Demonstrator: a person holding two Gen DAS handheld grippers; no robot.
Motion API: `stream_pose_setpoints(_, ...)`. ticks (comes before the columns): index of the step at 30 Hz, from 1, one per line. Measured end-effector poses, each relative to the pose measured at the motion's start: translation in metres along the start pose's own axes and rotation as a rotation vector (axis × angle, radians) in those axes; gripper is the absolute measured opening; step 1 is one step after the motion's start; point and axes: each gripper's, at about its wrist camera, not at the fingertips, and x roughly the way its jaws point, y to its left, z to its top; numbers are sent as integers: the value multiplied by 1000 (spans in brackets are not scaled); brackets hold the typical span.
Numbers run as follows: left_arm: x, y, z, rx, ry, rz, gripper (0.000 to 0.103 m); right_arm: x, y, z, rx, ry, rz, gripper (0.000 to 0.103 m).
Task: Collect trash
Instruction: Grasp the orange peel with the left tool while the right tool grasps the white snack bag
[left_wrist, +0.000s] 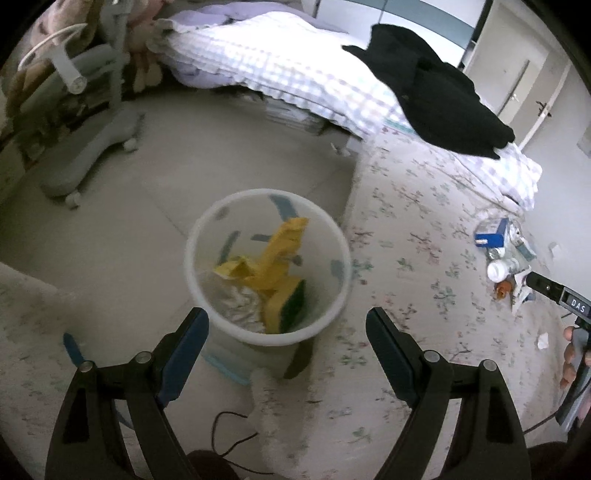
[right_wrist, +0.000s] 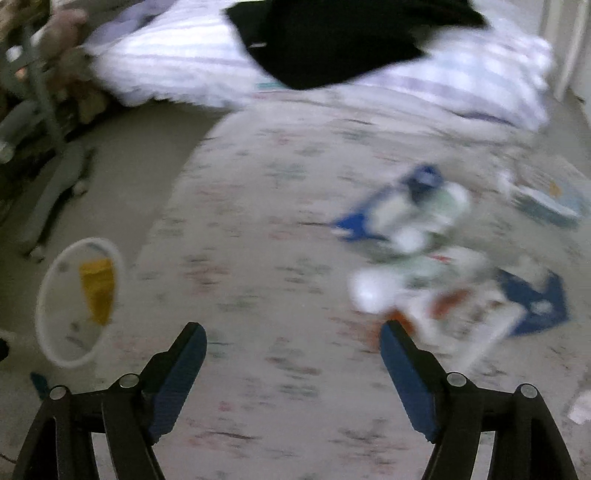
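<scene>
From the left wrist, the left gripper (left_wrist: 286, 328) hangs wide and empty over the white bin (left_wrist: 268, 266), which holds yellow wrappers (left_wrist: 275, 254) and a sponge (left_wrist: 291, 302). From the right wrist (blurred), the right gripper (right_wrist: 293, 345) stands wide, empty, with the trash pile (right_wrist: 424, 254) on the rug (right_wrist: 266, 206).

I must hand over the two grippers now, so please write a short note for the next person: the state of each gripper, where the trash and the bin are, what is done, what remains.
Left gripper: open, empty, above the near rim of the white bin.
Right gripper: open, empty, over the floral rug, with the trash pile ahead to its right.
Done: yellow wrappers and a yellow-green sponge lie in the bin.
Left: the trash pile on the rug, with a blue box and a white bottle, plus a small white scrap nearer. The right wrist view is blurred, so check the pile first.
</scene>
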Motion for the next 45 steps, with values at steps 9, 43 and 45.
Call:
stream_pose_setpoints(9,12,-47,3,54,5,-21,89,6,-79,2,184,20,-36,81)
stream_pose_setpoints(43,56,-246,-4,305,11,-208,89,-42,-137,-4,251,-63,54,16)
stream_pose_setpoints(45,65,-258,-5,311,21,-236,88,-46,-152,-9,266,-69,41,16)
